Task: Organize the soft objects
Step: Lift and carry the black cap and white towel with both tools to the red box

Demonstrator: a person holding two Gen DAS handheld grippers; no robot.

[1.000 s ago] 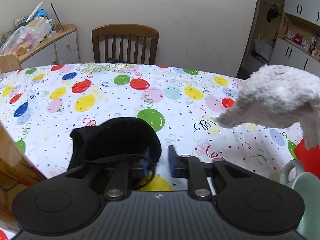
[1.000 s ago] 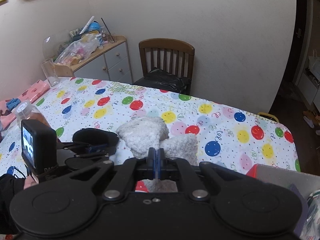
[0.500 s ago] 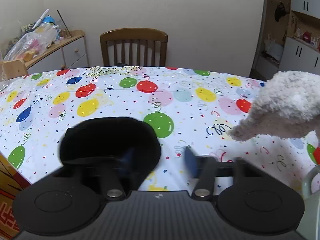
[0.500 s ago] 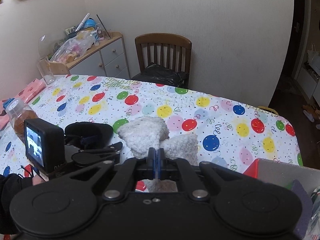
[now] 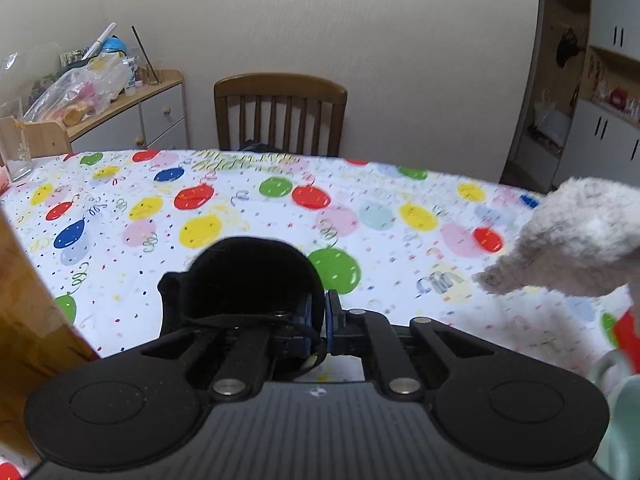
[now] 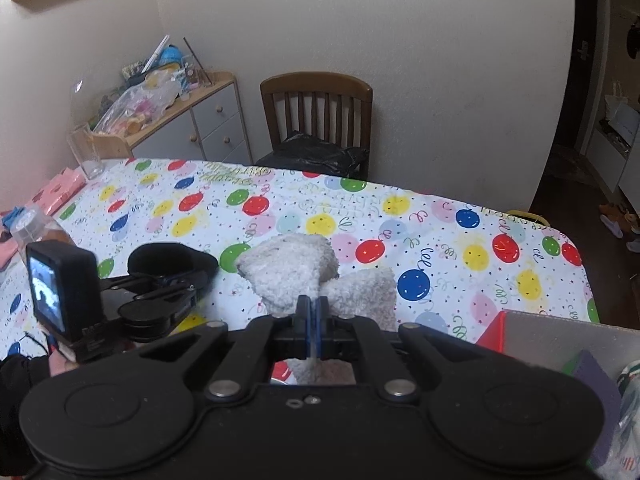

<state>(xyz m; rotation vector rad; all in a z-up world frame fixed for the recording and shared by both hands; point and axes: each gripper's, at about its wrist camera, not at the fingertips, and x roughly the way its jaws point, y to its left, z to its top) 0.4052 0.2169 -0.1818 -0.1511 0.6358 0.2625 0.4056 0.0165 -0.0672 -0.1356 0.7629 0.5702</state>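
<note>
My left gripper [image 5: 319,312] is shut on a black soft cap [image 5: 248,276] and holds it above the balloon-print tablecloth [image 5: 240,208]. It also shows in the right wrist view [image 6: 168,260], at the left. My right gripper [image 6: 312,316] is shut on a fluffy white-grey cloth [image 6: 296,272], held up over the table. The same cloth shows at the right edge of the left wrist view [image 5: 568,240].
A wooden chair [image 5: 280,116] stands at the table's far side. A drawer cabinet [image 6: 200,120] with clutter is at the back left. A glass [image 6: 86,152] and a bottle [image 6: 36,228] stand at the table's left. A grey bin [image 6: 560,340] with a red side is near right.
The left gripper opened about half a second ago and has closed again on the black cap. Both grippers have risen a little. The right gripper keeps its hold on the fluffy cloth.
</note>
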